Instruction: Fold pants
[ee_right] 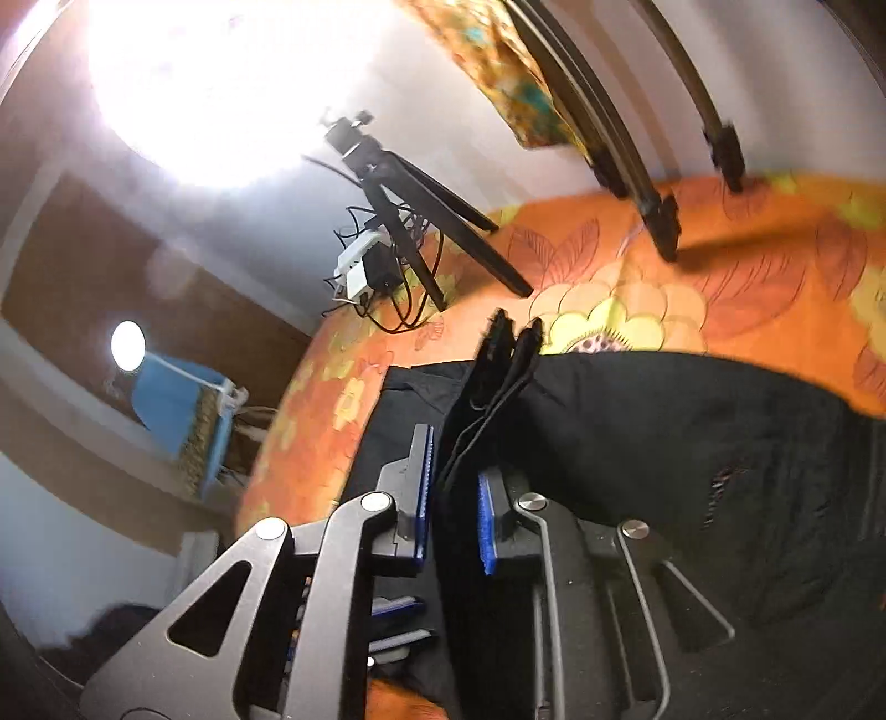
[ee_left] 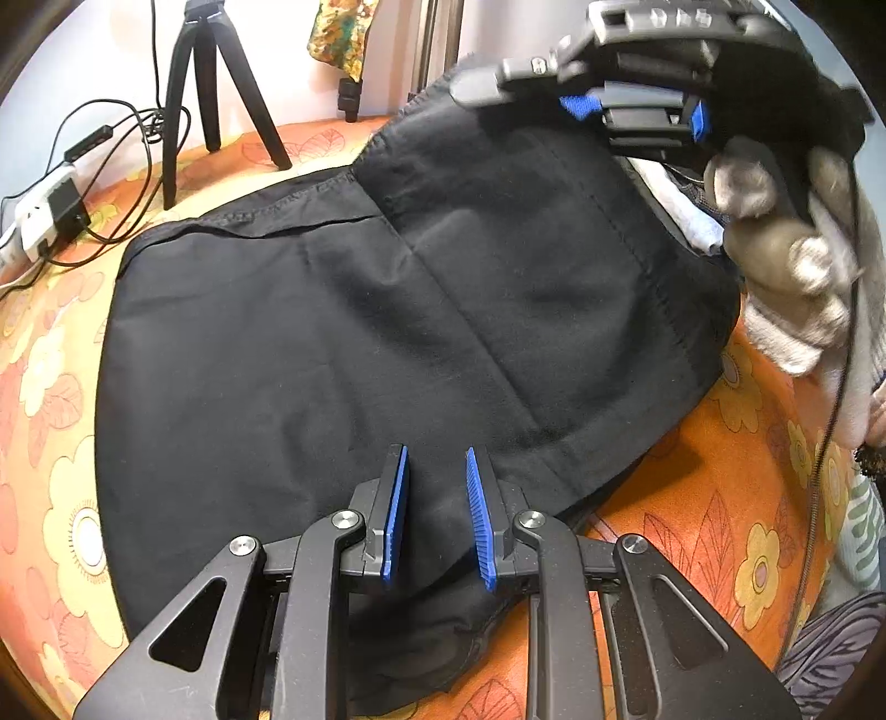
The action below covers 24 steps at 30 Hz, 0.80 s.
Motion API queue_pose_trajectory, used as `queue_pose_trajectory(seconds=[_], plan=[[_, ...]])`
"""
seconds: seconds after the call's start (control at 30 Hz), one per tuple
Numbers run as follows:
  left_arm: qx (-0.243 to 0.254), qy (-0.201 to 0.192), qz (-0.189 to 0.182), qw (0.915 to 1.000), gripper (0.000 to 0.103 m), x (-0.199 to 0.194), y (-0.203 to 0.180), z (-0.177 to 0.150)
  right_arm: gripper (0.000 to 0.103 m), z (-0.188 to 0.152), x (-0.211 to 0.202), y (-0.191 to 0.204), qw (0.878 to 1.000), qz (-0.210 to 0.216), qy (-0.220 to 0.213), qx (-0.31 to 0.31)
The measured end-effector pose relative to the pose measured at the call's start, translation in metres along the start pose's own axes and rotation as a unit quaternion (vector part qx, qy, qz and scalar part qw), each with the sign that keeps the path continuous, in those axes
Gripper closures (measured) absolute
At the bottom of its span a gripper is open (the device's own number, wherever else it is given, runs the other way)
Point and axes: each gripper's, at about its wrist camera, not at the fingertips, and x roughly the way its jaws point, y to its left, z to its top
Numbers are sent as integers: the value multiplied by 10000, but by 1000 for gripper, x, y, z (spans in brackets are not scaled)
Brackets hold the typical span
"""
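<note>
Black pants (ee_left: 387,310) lie spread on the orange flowered bedsheet (ee_left: 720,498). Low in the left wrist view, my left gripper (ee_left: 437,509) points down at their near end, its blue pads a little apart with black cloth filling the gap. At the upper right a gloved hand (ee_left: 775,260) holds my right gripper (ee_left: 637,111) over the pants' far edge, which is lifted. In the right wrist view, my right gripper (ee_right: 454,498) is shut on a standing fold of the pants (ee_right: 692,443), which pokes out beyond the fingertips.
A small black tripod (ee_left: 210,83) stands on the bed at the far left, with a power strip and cables (ee_left: 50,216) beside it. A flowered cloth (ee_left: 343,33) hangs by the wall. Taller stand legs (ee_right: 659,221) rest on the sheet beyond the pants. Pale clothes (ee_left: 692,216) lie at right.
</note>
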Motion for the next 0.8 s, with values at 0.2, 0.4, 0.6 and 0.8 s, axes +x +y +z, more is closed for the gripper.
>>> queue_pose_trajectory(seconds=[0.2,0.4,0.6,0.8], plan=[[-26,33,-31,10000,82,1,2,1,95,-6,9,-11,9931,-1102,146,-372],[-217,-37,-292,9993,82,-17,11,4,97,-14,16,-10,9787,-1867,212,-827],[-127,-484,96,9987,82,-58,32,3,98,-12,-7,-19,9783,-1950,46,-706],[-152,-404,281,9987,81,-53,51,1,98,-15,-33,-56,9800,-1988,-19,-126]])
